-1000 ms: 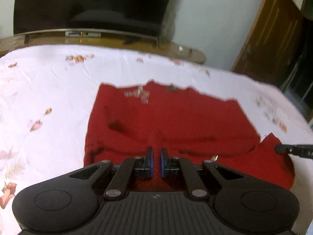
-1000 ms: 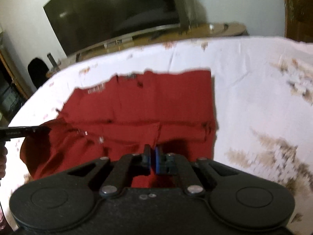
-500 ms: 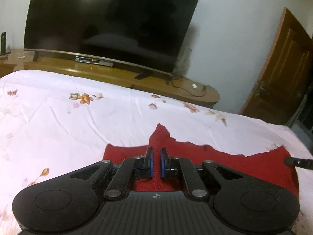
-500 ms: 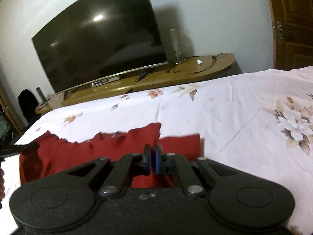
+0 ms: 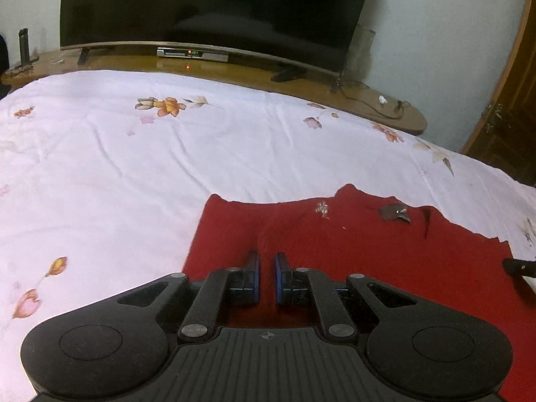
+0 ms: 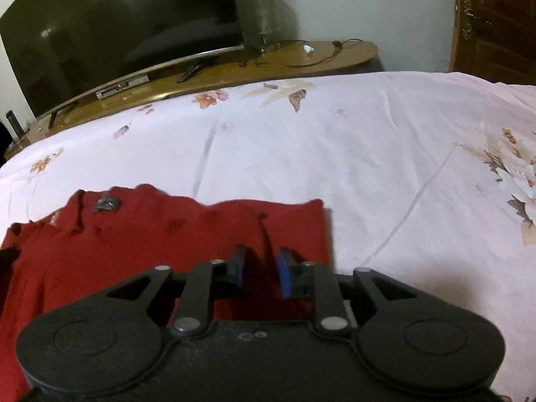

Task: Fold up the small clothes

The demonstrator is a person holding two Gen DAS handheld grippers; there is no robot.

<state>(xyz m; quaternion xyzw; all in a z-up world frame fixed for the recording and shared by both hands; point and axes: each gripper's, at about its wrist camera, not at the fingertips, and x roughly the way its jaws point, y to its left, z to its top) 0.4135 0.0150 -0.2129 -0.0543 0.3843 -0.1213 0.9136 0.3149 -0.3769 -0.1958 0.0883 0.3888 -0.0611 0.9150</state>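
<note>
A small red garment (image 5: 351, 254) lies folded flat on the white floral bedsheet (image 5: 167, 167); it also shows in the right wrist view (image 6: 150, 241). My left gripper (image 5: 267, 269) is just over its left part, jaws slightly apart with nothing between them. My right gripper (image 6: 259, 264) is over the garment's right edge, jaws open and empty. A dark label (image 5: 395, 212) sits near the garment's far edge. The tip of my right gripper (image 5: 519, 265) shows at the left wrist view's right edge.
A wooden TV stand (image 5: 234, 67) with a large dark TV (image 5: 214, 3) runs along the far side of the bed. A wooden door (image 6: 495, 16) is at the right. The sheet spreads wide around the garment.
Both grippers carried the near edge of the garment forward over the rest, laid it down and opened. The garment now lies folded and shorter.
</note>
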